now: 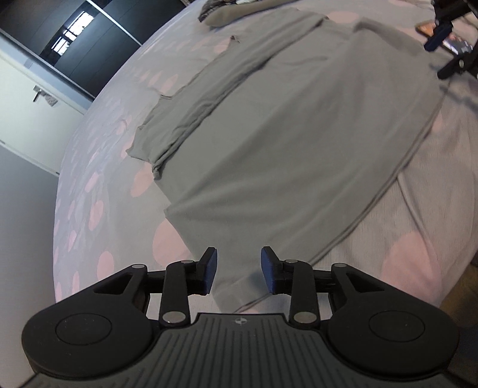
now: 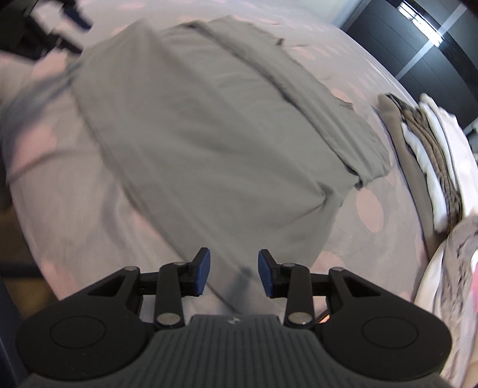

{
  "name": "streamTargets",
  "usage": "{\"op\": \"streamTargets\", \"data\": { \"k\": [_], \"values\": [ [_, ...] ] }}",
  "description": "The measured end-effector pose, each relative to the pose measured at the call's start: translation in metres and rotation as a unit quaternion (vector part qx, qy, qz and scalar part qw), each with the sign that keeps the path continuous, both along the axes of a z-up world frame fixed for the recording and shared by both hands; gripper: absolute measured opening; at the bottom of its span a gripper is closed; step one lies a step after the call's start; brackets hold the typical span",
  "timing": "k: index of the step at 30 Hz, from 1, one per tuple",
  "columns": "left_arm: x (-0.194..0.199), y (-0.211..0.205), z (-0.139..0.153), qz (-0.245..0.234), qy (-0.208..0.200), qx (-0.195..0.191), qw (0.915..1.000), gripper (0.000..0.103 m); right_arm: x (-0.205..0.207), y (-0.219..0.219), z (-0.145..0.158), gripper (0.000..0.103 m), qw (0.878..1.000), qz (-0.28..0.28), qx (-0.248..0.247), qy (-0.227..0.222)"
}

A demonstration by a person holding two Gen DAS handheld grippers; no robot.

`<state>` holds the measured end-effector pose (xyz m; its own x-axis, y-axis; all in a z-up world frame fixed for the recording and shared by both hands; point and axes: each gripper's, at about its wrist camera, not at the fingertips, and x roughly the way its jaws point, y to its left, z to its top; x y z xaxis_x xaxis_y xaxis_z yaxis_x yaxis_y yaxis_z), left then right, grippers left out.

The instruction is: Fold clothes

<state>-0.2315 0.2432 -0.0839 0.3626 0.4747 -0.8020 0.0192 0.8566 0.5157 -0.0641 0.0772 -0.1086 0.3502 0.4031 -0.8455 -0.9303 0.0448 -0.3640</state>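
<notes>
- Grey garment (image 1: 298,125) lies on the polka-dot bed (image 1: 98,209), one side strip already folded inward; further folds remain.
- Left claw (image 1: 238,273) and right claw (image 2: 233,273): jaws apart, holding nothing, above the near hem.
- Folded pile (image 2: 430,155) lies beside the garment.

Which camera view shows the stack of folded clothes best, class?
The right wrist view. There the stack of folded clothes lies in full along the right side, beyond the grey garment, its brown and white layers clear. The left wrist view shows only its end at the top edge.
</notes>
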Motion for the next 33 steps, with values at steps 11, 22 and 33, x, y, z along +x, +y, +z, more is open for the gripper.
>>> {"op": "streamTargets", "data": {
  "k": [11, 22, 33],
  "values": [
    [-0.037, -0.01, -0.052, -0.091, 0.067, 0.085, 0.9899, 0.031, -0.031, -0.019, -0.032, 0.039, 0.989, 0.103, -0.046, -0.095],
    [-0.038, -0.017, -0.089, -0.165, 0.074, 0.189, 0.9652, 0.018, -0.043, -0.033, -0.071, 0.025, 0.945, 0.194, -0.062, -0.257],
    [-0.022, 0.008, -0.016, -0.057, 0.002, 0.087, 0.9945, 0.001, -0.032, -0.024, -0.02, 0.005, 0.951, 0.151, -0.025, -0.267]
  ]
}}
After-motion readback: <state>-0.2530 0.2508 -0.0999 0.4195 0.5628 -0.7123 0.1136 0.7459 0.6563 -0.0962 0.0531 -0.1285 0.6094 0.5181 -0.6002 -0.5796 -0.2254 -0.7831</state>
